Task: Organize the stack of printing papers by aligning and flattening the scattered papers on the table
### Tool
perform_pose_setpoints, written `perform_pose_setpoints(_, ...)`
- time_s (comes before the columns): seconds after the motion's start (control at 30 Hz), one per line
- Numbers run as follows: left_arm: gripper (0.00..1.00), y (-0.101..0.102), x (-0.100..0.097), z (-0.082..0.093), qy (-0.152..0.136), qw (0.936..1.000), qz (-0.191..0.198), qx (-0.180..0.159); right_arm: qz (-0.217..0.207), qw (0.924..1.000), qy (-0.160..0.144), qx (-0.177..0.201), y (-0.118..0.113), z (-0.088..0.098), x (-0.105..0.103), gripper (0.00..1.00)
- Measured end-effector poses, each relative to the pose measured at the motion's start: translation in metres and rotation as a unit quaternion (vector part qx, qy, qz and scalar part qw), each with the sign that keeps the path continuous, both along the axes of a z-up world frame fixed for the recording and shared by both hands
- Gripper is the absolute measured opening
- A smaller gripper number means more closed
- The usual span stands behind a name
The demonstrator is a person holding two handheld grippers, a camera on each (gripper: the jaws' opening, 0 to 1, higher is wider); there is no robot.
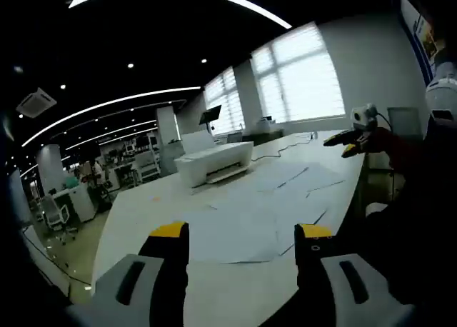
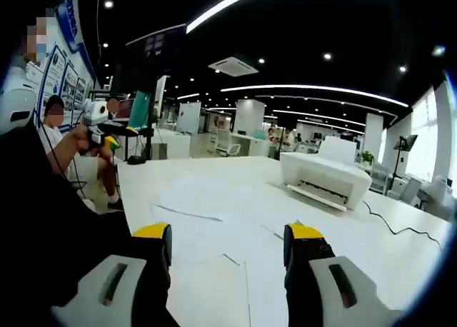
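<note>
We hold both tools, left tool (image 1: pixel 241 235) and right tool (image 2: pixel 227 235), released above the papers (image 1: pixel 271 198) (thin, floppy, slippery); we judge edges best for nudging.

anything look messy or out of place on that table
Yes: the white papers lie scattered across the table, overlapping at odd angles instead of in one squared stack. The printer sits level beyond them. Both the left gripper and right gripper hover open above the sheets.

Open office: blinded windows (image 1: pixel 300 77), ceiling light strips (image 2: pixel 314 90), pillars (image 2: pixel 250 116).
</note>
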State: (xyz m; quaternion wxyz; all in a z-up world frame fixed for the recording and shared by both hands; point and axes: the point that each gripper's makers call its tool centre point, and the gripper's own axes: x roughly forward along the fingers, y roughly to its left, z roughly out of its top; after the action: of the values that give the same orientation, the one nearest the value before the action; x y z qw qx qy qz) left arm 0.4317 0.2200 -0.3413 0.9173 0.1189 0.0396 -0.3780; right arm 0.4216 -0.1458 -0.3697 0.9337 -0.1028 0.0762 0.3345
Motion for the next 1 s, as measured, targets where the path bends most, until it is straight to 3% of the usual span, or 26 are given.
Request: perform_pose_setpoints(1.0,0.64,-0.0041,0.0016,-0.0068,0.010,0.9999,-0.005,-0.002,0.006,1.0000,0.004,0.004,0.0067,0.0015,0.0081,0.60)
